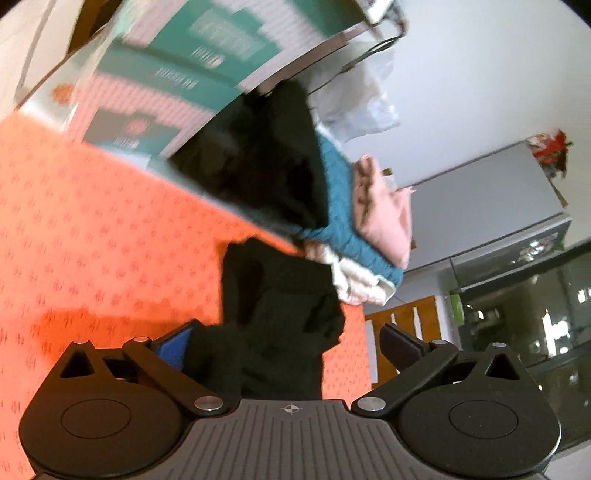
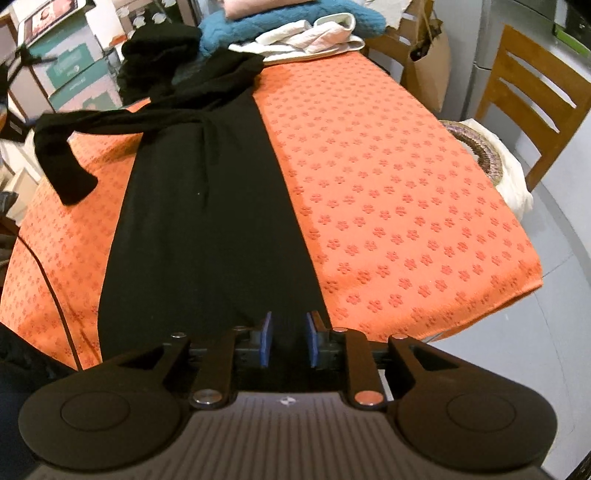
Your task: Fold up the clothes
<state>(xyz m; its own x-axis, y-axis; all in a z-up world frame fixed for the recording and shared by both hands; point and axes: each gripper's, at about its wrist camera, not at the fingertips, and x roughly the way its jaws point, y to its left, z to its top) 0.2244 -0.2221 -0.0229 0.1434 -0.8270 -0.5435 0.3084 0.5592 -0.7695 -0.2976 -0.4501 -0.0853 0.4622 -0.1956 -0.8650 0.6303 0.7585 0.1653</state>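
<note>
A domestic dining room is indicated. A table under an orange flowered tablecloth point(image 2: 388, 184) is flanked at right by wooden chairs point(image 2: 535, 103); folded laundry point(image 2: 295, 22) is piled at its far end, cardboard boxes point(image 2: 74, 74) stacked far left.

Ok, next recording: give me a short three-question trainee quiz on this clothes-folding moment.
1. True or false: the black garment lies stretched along the orange tablecloth.
2. Which hand-held gripper has its fingers spread wide: left or right?
3. Multiple choice: what lies at the far end of the table beside the white cloth? A) a teal knit B) a yellow towel C) a pair of shoes

Key:
1. True.
2. Left; black fabric sits between its fingers, unclamped. The right one's pads stand close together over the garment's near edge; whether they pinch it cannot be told.
3. A.
</note>
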